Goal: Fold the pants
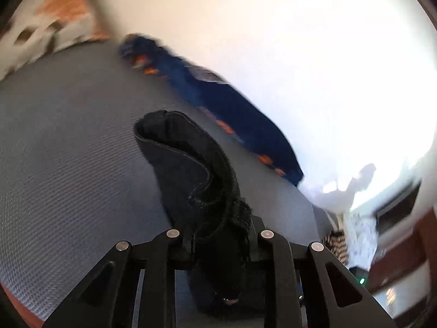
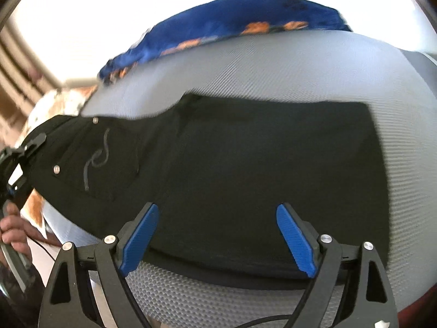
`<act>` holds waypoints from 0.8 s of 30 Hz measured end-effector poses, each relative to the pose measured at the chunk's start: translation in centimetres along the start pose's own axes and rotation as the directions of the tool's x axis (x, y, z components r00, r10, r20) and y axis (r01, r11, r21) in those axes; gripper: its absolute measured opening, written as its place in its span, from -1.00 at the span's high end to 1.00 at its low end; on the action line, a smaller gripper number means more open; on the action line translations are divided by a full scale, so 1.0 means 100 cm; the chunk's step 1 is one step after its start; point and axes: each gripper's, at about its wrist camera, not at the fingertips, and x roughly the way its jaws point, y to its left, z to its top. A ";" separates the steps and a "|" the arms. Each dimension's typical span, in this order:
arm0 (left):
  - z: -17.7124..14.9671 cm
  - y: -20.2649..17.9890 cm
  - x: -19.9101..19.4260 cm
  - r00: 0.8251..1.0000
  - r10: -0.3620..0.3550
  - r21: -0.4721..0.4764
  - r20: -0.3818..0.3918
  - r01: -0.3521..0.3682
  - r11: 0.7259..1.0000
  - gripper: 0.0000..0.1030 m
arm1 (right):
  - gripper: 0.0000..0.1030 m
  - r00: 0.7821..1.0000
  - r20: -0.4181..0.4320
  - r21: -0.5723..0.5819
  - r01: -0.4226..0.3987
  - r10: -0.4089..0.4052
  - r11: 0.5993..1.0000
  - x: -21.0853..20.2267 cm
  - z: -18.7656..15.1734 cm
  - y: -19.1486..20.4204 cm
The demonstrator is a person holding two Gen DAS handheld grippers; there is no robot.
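Black pants (image 2: 245, 169) lie spread across a grey textured mattress surface (image 2: 273, 65), with the waist end, marked by rivets and a stitched back pocket (image 2: 106, 161), lifted off the surface toward the left of the right wrist view. The left gripper (image 1: 218, 235) is closed on a bunched edge of the pants, the dark cloth standing up in a thick roll between its fingers; in the right wrist view the same tool (image 2: 30, 145) appears at the waistband, held by the person's hand (image 2: 12, 232). The right gripper (image 2: 215, 235) hovers over the near edge of the pants with its blue pads (image 2: 142, 235) wide apart and nothing between them. A blue patterned cloth (image 2: 218, 24) lies along the far edge of the surface, apart from the pants. Risks, as judged from this arrangement: with only one end gripped, carrying the waist across may drag the whole garment over the ribbed cover rather than fold it, since nothing pins the free portion; the thick roll in the left gripper may slip or release one layer, leaving a skewed crease; the open right gripper, if lowered carelessly, may catch the mattress cover along with the cloth; and a long sweep may pull the pants into the blue patterned cloth.
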 end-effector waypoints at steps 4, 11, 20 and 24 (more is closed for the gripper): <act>-0.008 -0.049 0.017 0.998 -0.047 0.090 -0.041 0.050 0.995 0.54 | -0.68 0.998 0.067 0.054 0.011 -0.014 0.998 -0.030 0.007 -0.028; -0.043 -0.132 0.070 0.982 -0.083 0.246 -0.169 0.124 0.961 0.54 | -0.68 0.990 0.132 0.142 0.035 -0.054 0.989 -0.063 0.010 -0.078; -0.120 -0.184 0.145 0.941 0.020 0.395 -0.337 0.122 0.911 0.54 | -0.68 0.985 0.157 0.254 0.030 -0.072 0.967 -0.080 0.001 -0.130; -0.148 -0.186 0.165 0.930 0.102 0.472 -0.352 0.082 0.878 0.53 | -0.68 0.986 0.147 0.274 0.032 -0.075 0.961 -0.078 -0.002 -0.144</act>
